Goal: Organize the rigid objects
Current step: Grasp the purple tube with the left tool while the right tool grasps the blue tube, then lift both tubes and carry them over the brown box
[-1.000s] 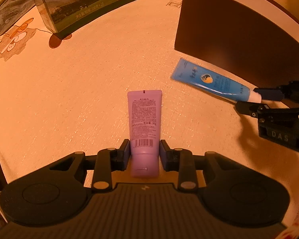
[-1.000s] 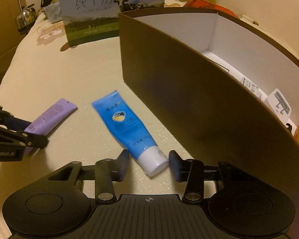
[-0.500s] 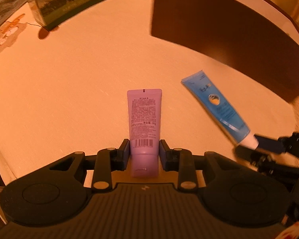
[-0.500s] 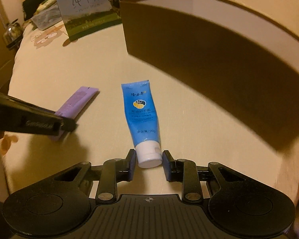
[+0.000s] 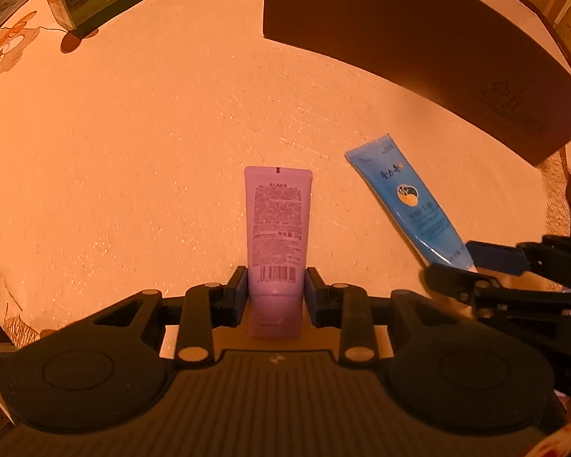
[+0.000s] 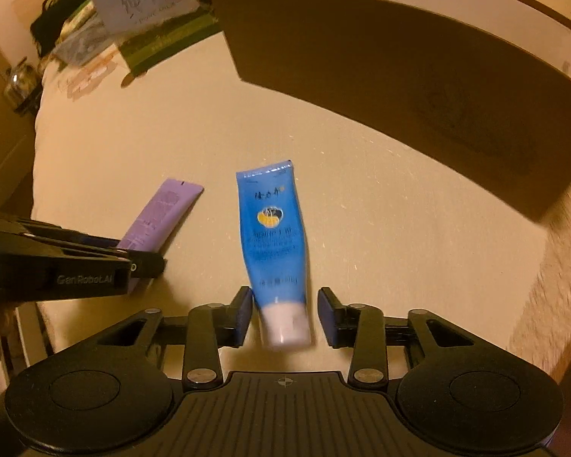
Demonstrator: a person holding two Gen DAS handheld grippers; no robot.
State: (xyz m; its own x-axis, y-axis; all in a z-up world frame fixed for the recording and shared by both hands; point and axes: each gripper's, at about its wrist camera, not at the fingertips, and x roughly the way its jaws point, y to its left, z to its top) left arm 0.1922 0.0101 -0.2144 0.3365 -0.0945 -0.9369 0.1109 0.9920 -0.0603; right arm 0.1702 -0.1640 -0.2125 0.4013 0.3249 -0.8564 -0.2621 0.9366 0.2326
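A purple tube [image 5: 278, 221] lies on the cream tablecloth with its cap end toward me, and my left gripper [image 5: 276, 293] is shut on that end. To its right lies a blue tube [image 5: 407, 198] with a white cap. In the right wrist view the blue tube [image 6: 272, 228] points away from me, its cap between the pads of my right gripper [image 6: 285, 312]. Those jaws are opening, and a gap shows on each side of the cap. The right wrist view also shows the purple tube [image 6: 160, 213] in the left gripper [image 6: 137, 255] at the left.
A large brown box [image 6: 399, 76] with a white inside stands behind the tubes to the right. A milk carton case [image 6: 163, 7] stands at the back left. The table's edge [image 6: 552, 285] curves down close by on the right.
Both tubes have been drawn back from the brown box. The blue tube swung from slanting to pointing straight ahead of the right gripper, whose jaws closed in on the cap and then widened.
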